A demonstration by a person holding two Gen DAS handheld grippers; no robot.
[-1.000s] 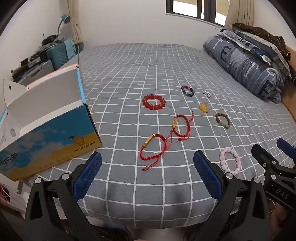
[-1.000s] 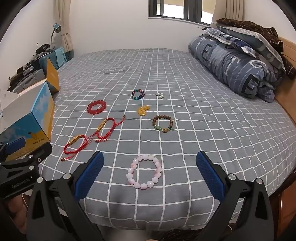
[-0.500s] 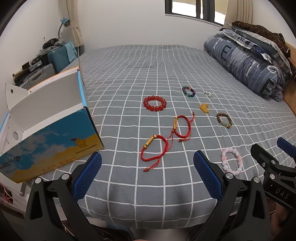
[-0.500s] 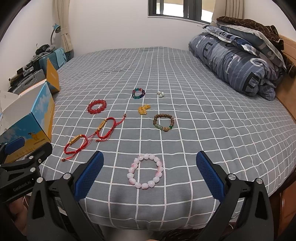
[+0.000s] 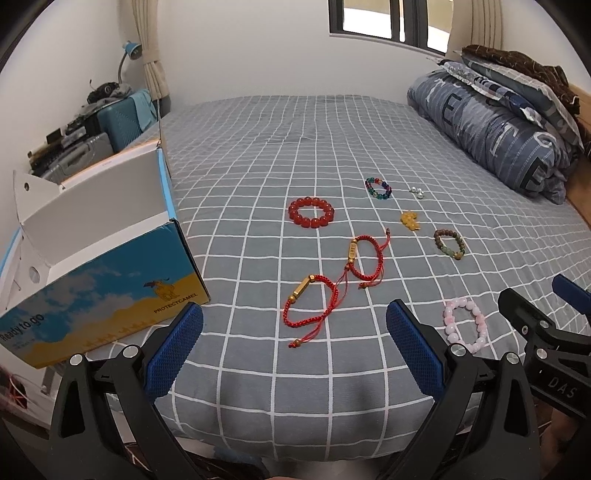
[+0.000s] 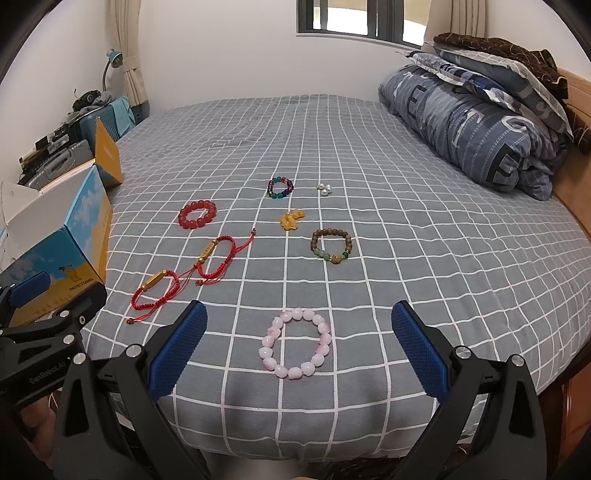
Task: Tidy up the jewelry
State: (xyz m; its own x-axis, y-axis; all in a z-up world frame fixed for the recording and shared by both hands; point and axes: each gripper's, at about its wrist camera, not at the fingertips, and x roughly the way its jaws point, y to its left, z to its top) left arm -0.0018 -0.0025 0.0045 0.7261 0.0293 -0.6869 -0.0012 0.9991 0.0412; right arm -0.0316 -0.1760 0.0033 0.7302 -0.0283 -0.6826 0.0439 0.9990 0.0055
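Grey checked bed [image 6: 369,155] carries the jewelry near its front edge: two red cord bracelets [image 5: 332,280] whose gold bars point diagonally away to the right, a red bead bracelet [image 5: 311,211] behind them, and a pink bracelet [image 6: 295,345] lying flat. An open box [image 5: 99,280] stands at the left edge; its inside is not visible. Both the left gripper [image 5: 293,347] and the right gripper [image 6: 299,345] hover low at the front edge with jaws wide apart and hold nothing; the pink bracelet lies between the right fingers.

White walls, dark-framed window [image 6: 360,18], beige curtains [image 5: 149,48], grey checked bed [image 6: 369,155], folded quilts [image 6: 480,122].
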